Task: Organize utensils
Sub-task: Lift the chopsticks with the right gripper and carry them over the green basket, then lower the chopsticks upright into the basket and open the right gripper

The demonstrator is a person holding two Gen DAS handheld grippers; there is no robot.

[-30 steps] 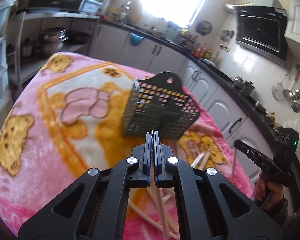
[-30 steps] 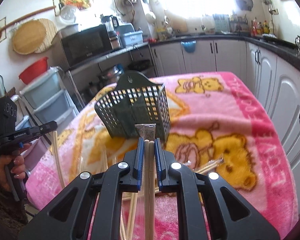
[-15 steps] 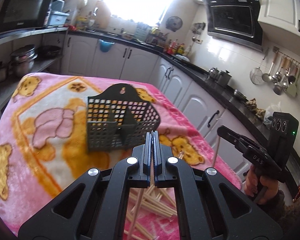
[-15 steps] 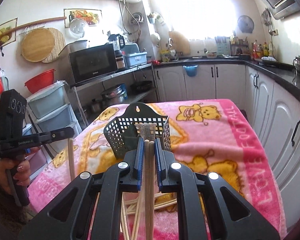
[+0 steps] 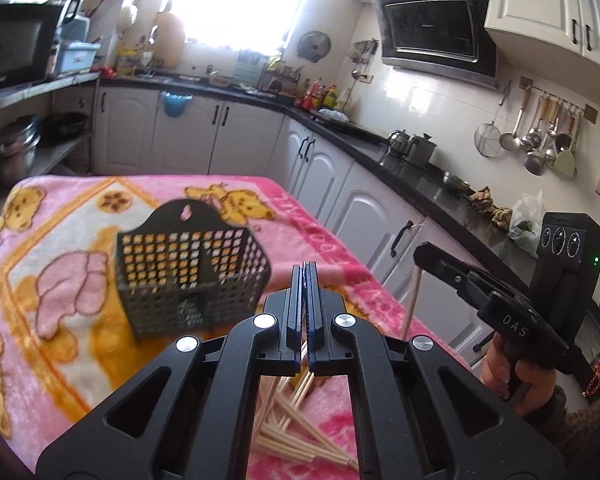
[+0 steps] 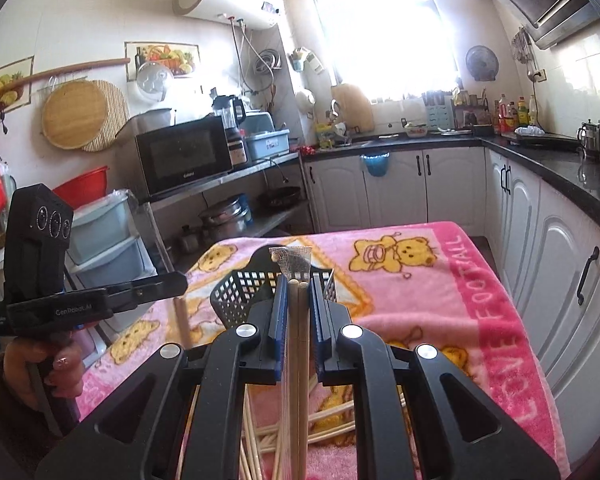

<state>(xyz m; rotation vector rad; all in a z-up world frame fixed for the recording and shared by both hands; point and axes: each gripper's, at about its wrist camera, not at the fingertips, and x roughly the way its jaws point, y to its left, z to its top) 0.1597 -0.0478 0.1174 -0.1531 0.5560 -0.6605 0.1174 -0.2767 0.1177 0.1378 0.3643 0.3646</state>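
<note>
A dark perforated utensil basket [image 5: 192,276] [image 6: 236,292] stands upright on the pink bear blanket [image 5: 60,240]. My left gripper [image 5: 305,270] hovers just right of it and nearer me, shut on a single wooden chopstick [image 6: 182,320] that hangs down from its tip. My right gripper [image 6: 298,280] is shut on a pair of chopsticks [image 6: 300,340] in a clear wrapper, their ends level with the basket's near rim. In the left wrist view that right gripper [image 5: 418,250] is at the right, with the sticks hanging below it. Several loose chopsticks [image 5: 296,432] [image 6: 332,420] lie on the blanket under both grippers.
White cabinets and a black counter [image 6: 572,168] run along the table's right side and far end. A shelf with a microwave [image 6: 184,156], pots and plastic drawers stands at the left. A hand [image 6: 40,368] holds the left gripper's handle.
Both grippers have risen with their chopsticks still held. The basket now sits lower in both views, and to the left in the left wrist view.
</note>
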